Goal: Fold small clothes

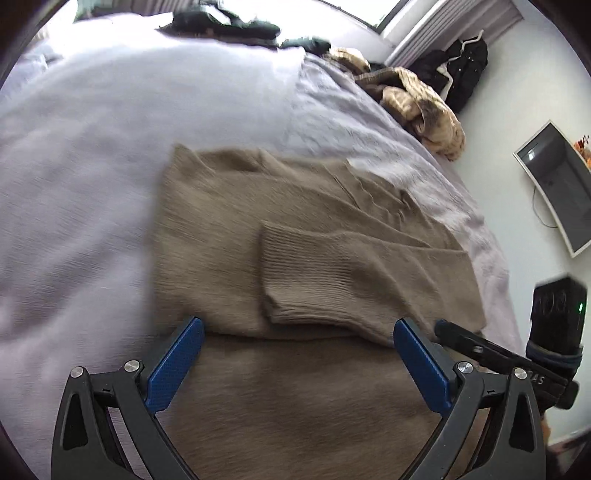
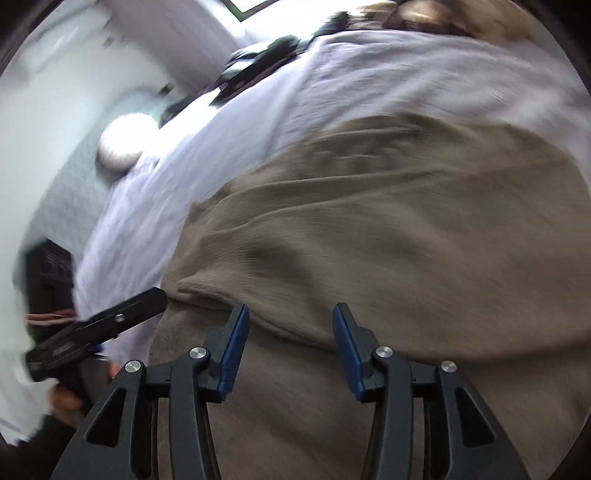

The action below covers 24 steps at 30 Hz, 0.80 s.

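A brown knit sweater [image 1: 295,236] lies spread on a bed with a pale lilac cover [image 1: 92,147]. One ribbed sleeve [image 1: 314,280] is folded across its body. My left gripper [image 1: 297,332] is wide open just above the sweater's near part, holding nothing. In the right wrist view the sweater [image 2: 406,240] fills the frame, with a folded edge [image 2: 229,299] in front of my right gripper [image 2: 290,317]. The right gripper is open and empty, close over the cloth. The other gripper shows at the left of that view [image 2: 103,328].
A beige-and-brown garment pile [image 1: 417,103] lies at the bed's far right edge. Dark clothes [image 1: 229,26] lie at the far end. A black jacket [image 1: 461,66] hangs by the wall and a monitor [image 1: 557,184] stands at right. A white round object [image 2: 125,140] is left of the bed.
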Each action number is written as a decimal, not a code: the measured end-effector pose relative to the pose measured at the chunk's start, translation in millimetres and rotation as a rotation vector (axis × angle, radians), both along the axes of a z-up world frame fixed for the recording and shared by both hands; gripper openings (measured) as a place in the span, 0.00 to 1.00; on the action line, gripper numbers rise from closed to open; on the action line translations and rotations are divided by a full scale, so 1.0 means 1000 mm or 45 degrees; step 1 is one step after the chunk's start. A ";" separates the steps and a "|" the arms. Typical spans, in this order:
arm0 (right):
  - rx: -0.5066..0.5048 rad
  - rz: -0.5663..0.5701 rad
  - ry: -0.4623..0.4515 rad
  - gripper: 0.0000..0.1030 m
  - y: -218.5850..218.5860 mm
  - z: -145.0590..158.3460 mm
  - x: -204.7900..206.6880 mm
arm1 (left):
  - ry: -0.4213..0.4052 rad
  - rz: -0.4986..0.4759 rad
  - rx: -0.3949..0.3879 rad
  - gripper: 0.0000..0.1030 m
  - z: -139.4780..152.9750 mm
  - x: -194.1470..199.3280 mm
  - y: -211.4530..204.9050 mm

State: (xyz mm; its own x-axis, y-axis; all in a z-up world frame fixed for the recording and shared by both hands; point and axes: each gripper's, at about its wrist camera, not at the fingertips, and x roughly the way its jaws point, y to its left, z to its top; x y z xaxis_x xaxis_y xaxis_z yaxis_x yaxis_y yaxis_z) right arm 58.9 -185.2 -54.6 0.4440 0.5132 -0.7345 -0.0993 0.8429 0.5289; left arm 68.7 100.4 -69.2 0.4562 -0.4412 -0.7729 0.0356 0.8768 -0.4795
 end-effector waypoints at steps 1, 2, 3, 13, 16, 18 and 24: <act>0.043 -0.049 0.015 0.50 -0.016 -0.001 -0.005 | 0.025 -0.011 -0.037 1.00 -0.003 0.003 -0.003; 0.080 -0.093 0.029 0.50 -0.030 -0.002 -0.010 | 0.049 -0.017 -0.072 1.00 -0.006 0.005 -0.006; 0.120 -0.140 0.045 0.50 -0.044 -0.005 -0.016 | 0.075 -0.020 -0.117 1.00 -0.008 0.008 -0.010; 0.389 -0.474 0.103 0.50 -0.129 -0.035 -0.043 | 0.153 0.120 -0.246 0.89 -0.013 0.019 -0.017; 0.422 -0.503 0.098 0.50 -0.139 -0.036 -0.047 | 0.162 0.158 -0.212 0.88 -0.007 0.003 -0.014; 0.417 -0.493 0.097 0.50 -0.137 -0.037 -0.046 | 0.079 0.152 -0.099 0.88 0.007 -0.011 -0.015; 0.372 -0.455 0.082 0.50 -0.135 -0.035 -0.044 | -0.152 0.008 0.135 0.89 0.040 -0.006 -0.023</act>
